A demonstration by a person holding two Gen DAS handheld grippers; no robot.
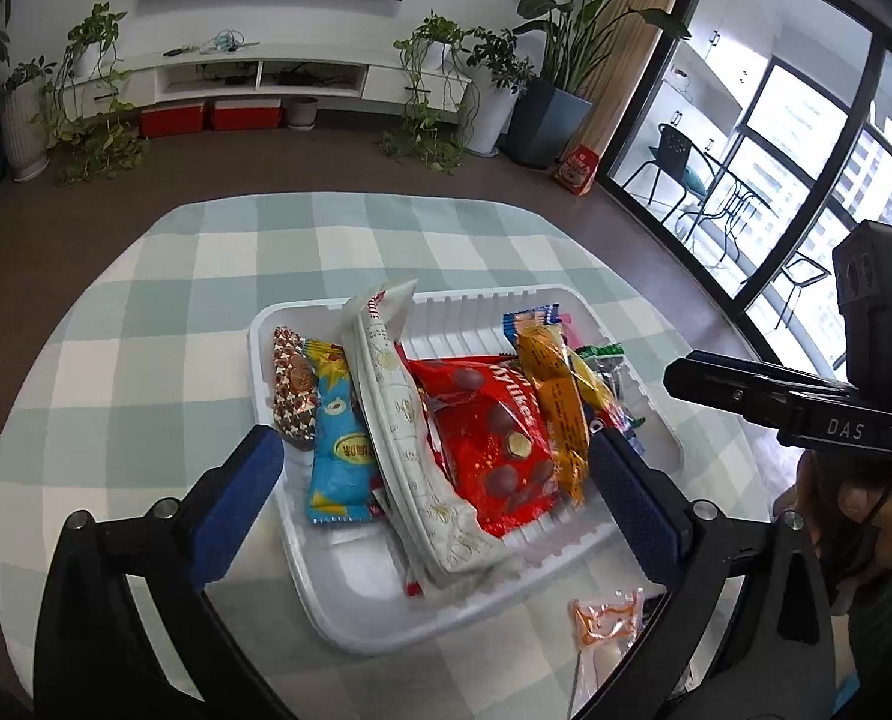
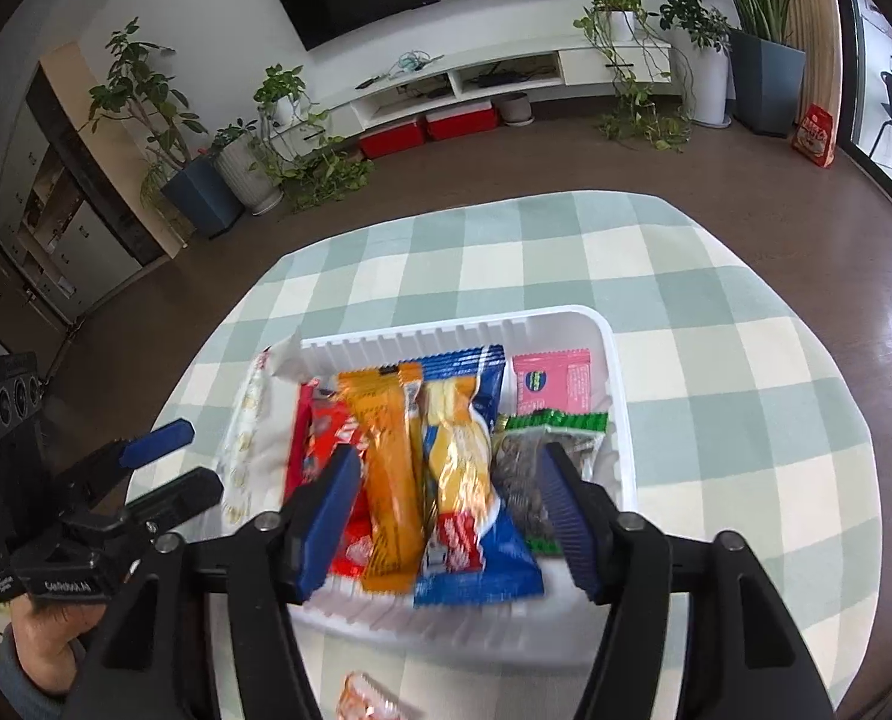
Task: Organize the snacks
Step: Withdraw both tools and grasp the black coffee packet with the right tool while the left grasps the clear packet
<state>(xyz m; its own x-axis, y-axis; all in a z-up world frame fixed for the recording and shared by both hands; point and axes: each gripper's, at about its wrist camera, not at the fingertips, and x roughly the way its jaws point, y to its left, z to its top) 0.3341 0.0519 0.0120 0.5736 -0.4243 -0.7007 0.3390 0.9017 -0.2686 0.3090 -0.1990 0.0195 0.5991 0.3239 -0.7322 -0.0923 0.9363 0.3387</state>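
Observation:
A white plastic tray (image 1: 302,576) on the checked tablecloth holds several snack packs: a red chocolate-ball bag (image 1: 494,438), a white pack (image 1: 404,444), a blue pack (image 1: 341,456) and an orange pack (image 1: 557,402). My left gripper (image 1: 434,480) is open and empty above the tray's near side. In the right wrist view the tray (image 2: 617,372) holds the orange pack (image 2: 389,468), a blue-and-yellow pack (image 2: 464,480), a pink pack (image 2: 551,387) and a green-topped seed pack (image 2: 527,474). My right gripper (image 2: 446,510) is open and empty over them.
A small clear orange-printed packet (image 1: 605,624) lies on the cloth in front of the tray, also seen blurred in the right wrist view (image 2: 365,699). The round table (image 2: 716,300) drops to brown floor all around. Plants and a TV cabinet stand by the far wall.

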